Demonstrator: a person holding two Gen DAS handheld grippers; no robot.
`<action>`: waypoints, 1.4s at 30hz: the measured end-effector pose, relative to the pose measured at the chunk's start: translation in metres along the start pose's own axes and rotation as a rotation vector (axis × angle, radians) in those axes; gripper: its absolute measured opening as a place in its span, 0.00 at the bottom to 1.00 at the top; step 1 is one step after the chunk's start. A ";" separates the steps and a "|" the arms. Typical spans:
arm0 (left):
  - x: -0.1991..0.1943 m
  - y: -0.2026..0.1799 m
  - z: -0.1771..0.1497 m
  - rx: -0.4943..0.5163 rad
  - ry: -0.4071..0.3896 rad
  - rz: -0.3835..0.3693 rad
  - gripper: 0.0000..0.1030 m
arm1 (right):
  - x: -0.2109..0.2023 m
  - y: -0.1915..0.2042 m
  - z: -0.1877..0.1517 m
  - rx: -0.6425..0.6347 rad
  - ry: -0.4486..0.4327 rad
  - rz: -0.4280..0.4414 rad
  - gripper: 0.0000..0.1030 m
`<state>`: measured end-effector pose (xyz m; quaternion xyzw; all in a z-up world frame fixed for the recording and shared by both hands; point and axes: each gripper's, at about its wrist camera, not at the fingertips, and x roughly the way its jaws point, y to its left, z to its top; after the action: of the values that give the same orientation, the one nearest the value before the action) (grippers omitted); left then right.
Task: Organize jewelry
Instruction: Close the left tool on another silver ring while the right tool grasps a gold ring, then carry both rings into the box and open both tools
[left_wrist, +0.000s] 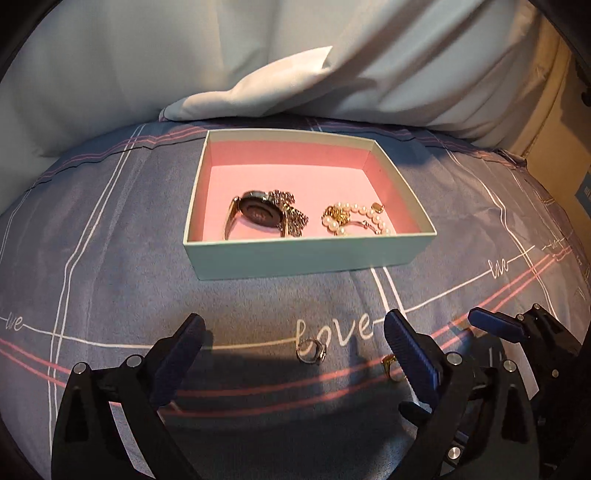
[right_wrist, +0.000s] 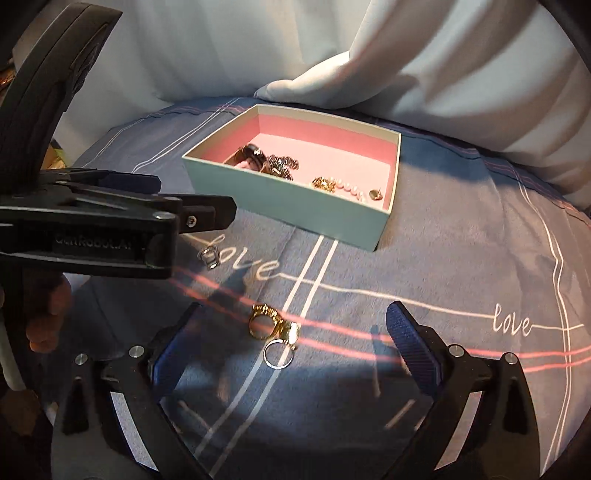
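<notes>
- In the left wrist view, our left gripper (left_wrist: 293, 345) stood with its fingers spread wide and held nothing; the silver ring (left_wrist: 311, 351) lay on the blue bedsheet (left_wrist: 110, 258) just right of centre in the gap, in the lower middle of the frame.
- In the right wrist view, our right gripper (right_wrist: 295, 332) was likewise spread and empty, with the gold ring (right_wrist: 263, 325) and a second silver ring (right_wrist: 279, 355) touching each other, low and a little left of centre between its fingers.
- Each gripper was nearer its own target (the gold ring showed only at the lower right of the left view, half hidden behind a finger).
- The jewelry box (left_wrist: 306, 254) sat beyond both, in the upper middle of each frame, already holding the watch (left_wrist: 258, 214) and the pearl bracelet (left_wrist: 354, 219).
- We judged the coming move to turn on each ring lying flat, straight ahead of the open fingers.
</notes>
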<state>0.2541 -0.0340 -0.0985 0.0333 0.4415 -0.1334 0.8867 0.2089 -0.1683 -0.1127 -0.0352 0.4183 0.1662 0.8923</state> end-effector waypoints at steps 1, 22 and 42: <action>0.005 -0.003 -0.006 0.016 0.018 0.003 0.92 | 0.004 0.000 -0.005 0.010 0.019 0.014 0.62; 0.006 -0.003 -0.007 0.045 0.003 0.010 0.03 | -0.004 0.000 -0.011 0.031 -0.024 -0.008 0.06; -0.030 0.006 0.047 0.024 -0.110 -0.005 0.03 | -0.041 -0.013 0.067 0.009 -0.193 0.033 0.06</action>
<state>0.2747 -0.0300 -0.0468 0.0353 0.3907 -0.1425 0.9087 0.2386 -0.1782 -0.0390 -0.0081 0.3318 0.1816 0.9257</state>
